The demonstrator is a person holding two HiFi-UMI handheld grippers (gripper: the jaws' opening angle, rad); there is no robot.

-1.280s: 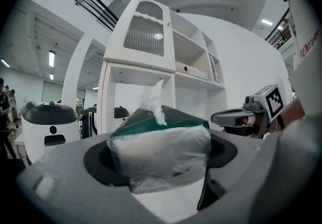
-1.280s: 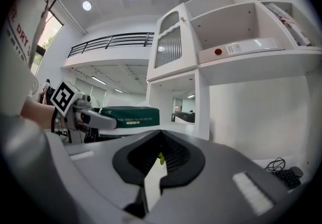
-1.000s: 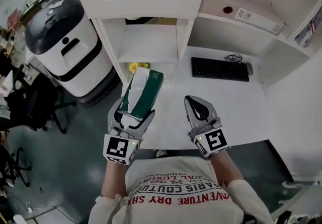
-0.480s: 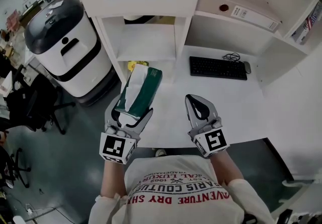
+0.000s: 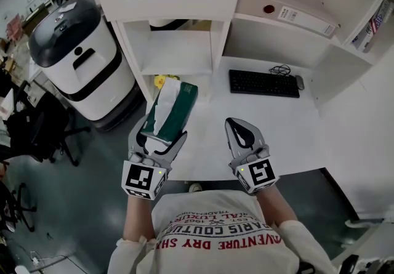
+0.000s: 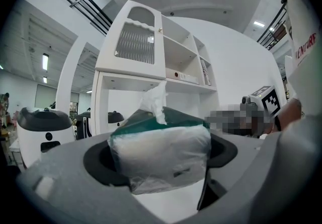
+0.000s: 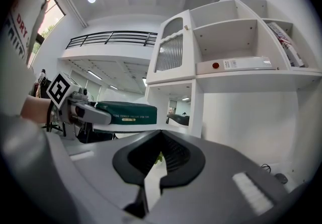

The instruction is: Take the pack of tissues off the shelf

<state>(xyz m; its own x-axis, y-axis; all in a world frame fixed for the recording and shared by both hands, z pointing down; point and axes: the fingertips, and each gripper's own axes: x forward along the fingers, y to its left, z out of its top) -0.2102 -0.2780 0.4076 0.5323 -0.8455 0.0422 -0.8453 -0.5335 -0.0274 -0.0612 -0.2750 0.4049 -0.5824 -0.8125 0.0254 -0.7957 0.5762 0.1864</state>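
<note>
The pack of tissues point(image 5: 173, 105) is already clear of the shelf unit point(image 5: 178, 51). The left gripper point(image 5: 161, 137) has its wide-set jaws clamped on the pack's near end and holds it in the air over the left edge of the desk top point(image 5: 295, 137), so the next move probably calls only for setting it down. The right gripper point(image 5: 241, 135) hovers over the front edge, jaws together on nothing. A keyboard point(image 5: 265, 83) lies toward the back right, and a white-and-black machine point(image 5: 80, 51) stands on the grey floor to the left.
</note>
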